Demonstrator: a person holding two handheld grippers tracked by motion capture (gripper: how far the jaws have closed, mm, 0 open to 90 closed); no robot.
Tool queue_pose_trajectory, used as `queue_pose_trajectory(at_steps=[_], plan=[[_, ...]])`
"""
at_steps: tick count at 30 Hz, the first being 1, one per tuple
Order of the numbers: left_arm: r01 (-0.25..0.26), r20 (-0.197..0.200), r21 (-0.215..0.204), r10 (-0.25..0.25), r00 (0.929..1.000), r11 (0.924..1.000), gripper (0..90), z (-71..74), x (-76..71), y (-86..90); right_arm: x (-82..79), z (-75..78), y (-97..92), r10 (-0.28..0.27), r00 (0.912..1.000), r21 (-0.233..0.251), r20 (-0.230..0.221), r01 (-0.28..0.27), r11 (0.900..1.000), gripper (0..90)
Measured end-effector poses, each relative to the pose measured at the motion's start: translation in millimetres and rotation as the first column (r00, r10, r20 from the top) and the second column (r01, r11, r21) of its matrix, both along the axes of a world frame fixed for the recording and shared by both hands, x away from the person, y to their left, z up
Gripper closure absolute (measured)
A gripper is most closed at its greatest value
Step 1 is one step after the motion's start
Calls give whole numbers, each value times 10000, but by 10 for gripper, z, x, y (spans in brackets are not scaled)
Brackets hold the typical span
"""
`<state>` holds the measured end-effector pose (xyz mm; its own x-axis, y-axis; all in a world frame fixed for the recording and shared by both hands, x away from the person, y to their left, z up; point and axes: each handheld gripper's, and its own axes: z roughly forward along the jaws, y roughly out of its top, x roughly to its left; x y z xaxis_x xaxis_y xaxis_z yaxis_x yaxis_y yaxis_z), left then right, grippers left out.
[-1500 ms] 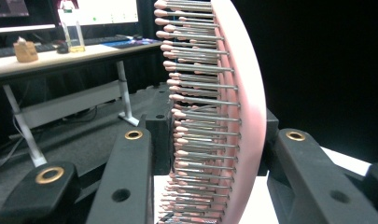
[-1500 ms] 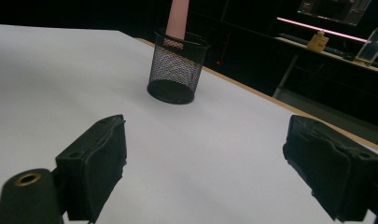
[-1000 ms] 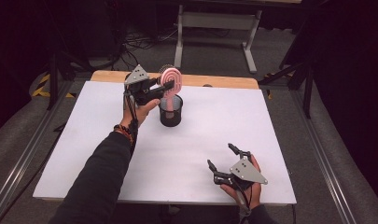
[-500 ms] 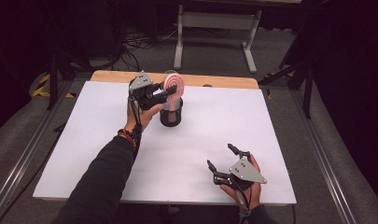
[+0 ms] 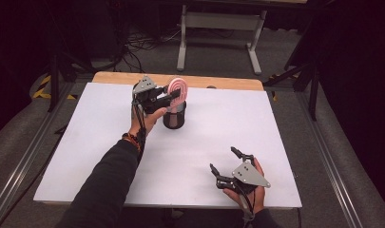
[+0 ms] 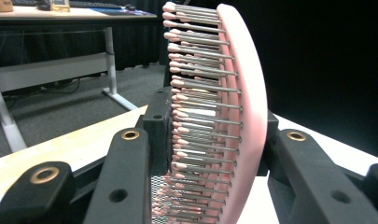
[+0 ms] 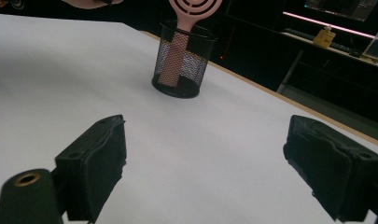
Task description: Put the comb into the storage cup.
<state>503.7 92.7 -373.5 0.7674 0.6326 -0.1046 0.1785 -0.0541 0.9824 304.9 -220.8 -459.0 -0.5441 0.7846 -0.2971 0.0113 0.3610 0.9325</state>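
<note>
A pink hairbrush (image 5: 177, 89) stands upright with its handle down inside a black mesh cup (image 5: 174, 117) at the back middle of the white table (image 5: 85, 142). My left gripper (image 5: 173, 95) is shut on the brush's head, coming at it from the left. In the left gripper view the brush (image 6: 245, 93) sits edge-on between the jaws, bristles facing left. My right gripper (image 5: 222, 158) rests open near the front right edge, nothing between its fingers. The right gripper view looks across bare table toward the cup (image 7: 182, 60) and brush (image 7: 191, 7).
A wooden strip (image 5: 114, 77) runs along the table's back edge. Behind it on the dark floor stands a white desk frame (image 5: 218, 21), with cables (image 5: 138, 45) to its left. Metal rails (image 5: 19, 166) flank both sides of the table.
My left gripper has carried the brush slightly right and down, so the handle now sits lower in the cup. The right gripper has stayed where it was.
</note>
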Motion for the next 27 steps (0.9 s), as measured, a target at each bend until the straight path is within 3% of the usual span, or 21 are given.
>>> queue_pose_trajectory(at_steps=[8,20,22,27], plan=[[-421,3,-32,421,9991,9991,568,38,4,81,3,-10,10,2,10000,0,-40,-2,10000,134],[-669,-221,4,669,9975,9978,520,57,44,245,8,-30,42,57,9999,-219,-87,-59,9997,132],[-855,42,200,855,9963,9961,505,71,48,280,15,-35,38,41,9999,-209,-122,-43,9998,132],[-1045,53,217,1044,9945,9943,490,88,50,351,16,-35,35,32,9999,-211,-118,-34,9998,132]])
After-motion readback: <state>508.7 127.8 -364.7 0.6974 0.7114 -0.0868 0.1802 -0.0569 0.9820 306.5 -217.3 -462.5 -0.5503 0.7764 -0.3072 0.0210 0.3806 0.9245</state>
